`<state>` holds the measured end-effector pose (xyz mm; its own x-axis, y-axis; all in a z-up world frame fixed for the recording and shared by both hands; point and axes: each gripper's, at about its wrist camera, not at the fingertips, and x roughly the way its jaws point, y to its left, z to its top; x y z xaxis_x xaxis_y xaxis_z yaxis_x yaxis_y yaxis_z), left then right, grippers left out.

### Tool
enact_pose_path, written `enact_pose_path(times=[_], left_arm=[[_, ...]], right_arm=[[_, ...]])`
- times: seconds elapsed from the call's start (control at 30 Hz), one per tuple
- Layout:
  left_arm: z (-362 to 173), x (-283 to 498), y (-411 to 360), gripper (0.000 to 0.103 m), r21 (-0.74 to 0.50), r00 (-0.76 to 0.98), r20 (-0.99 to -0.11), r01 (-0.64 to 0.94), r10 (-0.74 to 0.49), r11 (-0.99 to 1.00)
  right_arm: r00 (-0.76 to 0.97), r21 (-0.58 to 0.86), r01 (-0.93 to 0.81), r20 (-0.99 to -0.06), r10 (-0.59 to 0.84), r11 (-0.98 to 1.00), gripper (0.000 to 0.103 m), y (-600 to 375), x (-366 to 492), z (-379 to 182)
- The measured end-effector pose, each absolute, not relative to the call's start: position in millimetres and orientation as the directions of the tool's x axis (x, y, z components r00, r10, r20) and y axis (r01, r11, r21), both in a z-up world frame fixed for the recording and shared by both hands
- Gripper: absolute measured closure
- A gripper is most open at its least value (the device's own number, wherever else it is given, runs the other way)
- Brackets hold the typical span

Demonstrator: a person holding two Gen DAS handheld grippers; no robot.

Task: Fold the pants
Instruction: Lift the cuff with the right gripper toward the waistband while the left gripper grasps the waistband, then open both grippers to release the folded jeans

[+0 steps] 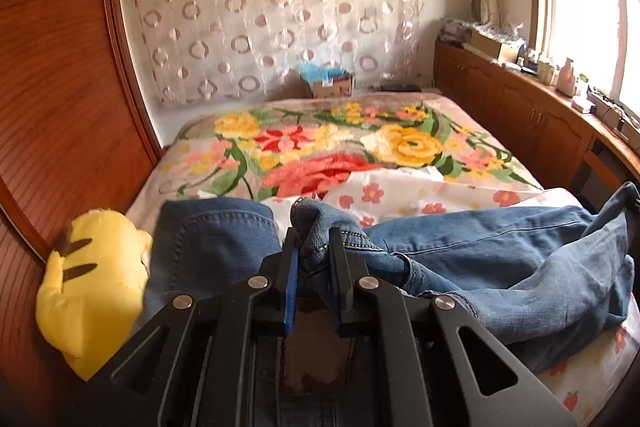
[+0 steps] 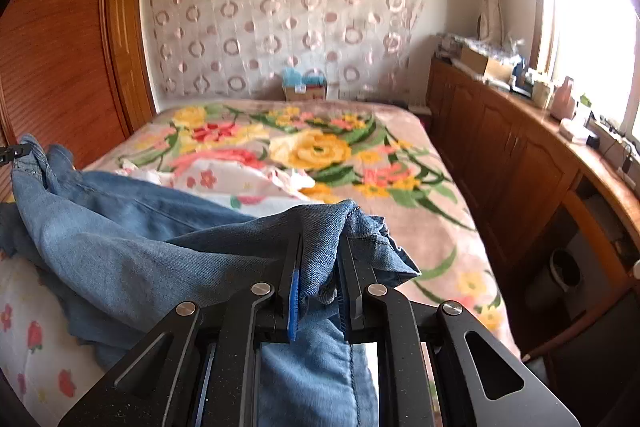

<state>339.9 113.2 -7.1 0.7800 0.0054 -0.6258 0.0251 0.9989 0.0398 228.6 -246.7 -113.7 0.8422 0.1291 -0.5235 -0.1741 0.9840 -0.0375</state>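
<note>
1. My left tool point(image 1: 314, 239) is clamped on a bunched fold of the jeans point(image 1: 500, 251); the denim fills the gap between its jaws.
2. My right tool point(image 2: 320, 247) is clamped on another end of the same jeans point(image 2: 132, 247), and a hemmed edge sticks out past its tips.
3. The jeans lie across the near end of the bed point(image 1: 328, 139), partly on a white flowered sheet point(image 1: 400, 187), rumpled between my two tools. From the right wrist view one far end rises at the left edge. I cannot tell what holds it there.
4. A yellow plush toy point(image 1: 92, 287) sits just beside the jeans on the left.
5. I judge the denim to be fairly heavy and limp: it sags between grips, does not slide easily through the pads, and is not fragile. Thick seams and hems give the firmest hold.
6. I would keep hold at the hems or the waistband corners, where the cloth is doubled, not in the loose middle of a leg, where only one layer may come up.
7. The pants look far from folded: creased, twisted, not yet laid flat. Pulling the two grips apart should stretch them out before any fold.
8. The risk I see is the cloth dragging the sheet or catching the toy as it shifts.
</note>
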Motion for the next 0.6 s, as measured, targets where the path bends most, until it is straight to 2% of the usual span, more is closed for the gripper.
enact_pose_path(times=[0.13, 0.23, 0.37, 0.4, 0.47, 0.6], left_arm=[[-18.9, 351.1, 111.8, 0.089, 0.032, 0.763, -0.646, 0.015, 0.009, 0.999], [-22.3, 352.2, 112.4, 0.083, 0.019, 0.753, -0.659, 0.018, -0.001, 1.0], [-14.6, 344.8, 118.4, 0.066, -0.014, 0.758, -0.652, 0.024, -0.027, 1.0], [-11.4, 340.5, 118.3, 0.058, -0.017, 0.764, -0.644, 0.03, -0.034, 0.999], [-7.2, 334.4, 117.3, 0.057, -0.018, 0.771, -0.635, 0.046, -0.047, 0.999], [-2.4, 319.3, 105.6, 0.054, -0.032, 0.77, -0.631, 0.095, -0.094, 0.995]], right_arm=[[0.825, -0.036, -0.167, -0.552, 0.12, 0.985, 0.088, -240.5, 242.0, -115.2], [0.815, -0.02, -0.162, -0.566, 0.123, 0.987, 0.087, -238.7, 248.4, -110.1], [0.819, -0.024, -0.138, -0.564, 0.101, 0.99, 0.074, -242.5, 250.4, -100.2], [0.821, -0.022, -0.138, -0.562, 0.102, 0.99, 0.069, -241.7, 250.3, -98.8], [0.83, -0.035, -0.136, -0.55, 0.095, 0.99, 0.061, -238.6, 244.2, -95.3], [0.847, -0.064, -0.154, -0.522, 0.099, 0.986, 0.056, -229.9, 226.1, -92.6]])
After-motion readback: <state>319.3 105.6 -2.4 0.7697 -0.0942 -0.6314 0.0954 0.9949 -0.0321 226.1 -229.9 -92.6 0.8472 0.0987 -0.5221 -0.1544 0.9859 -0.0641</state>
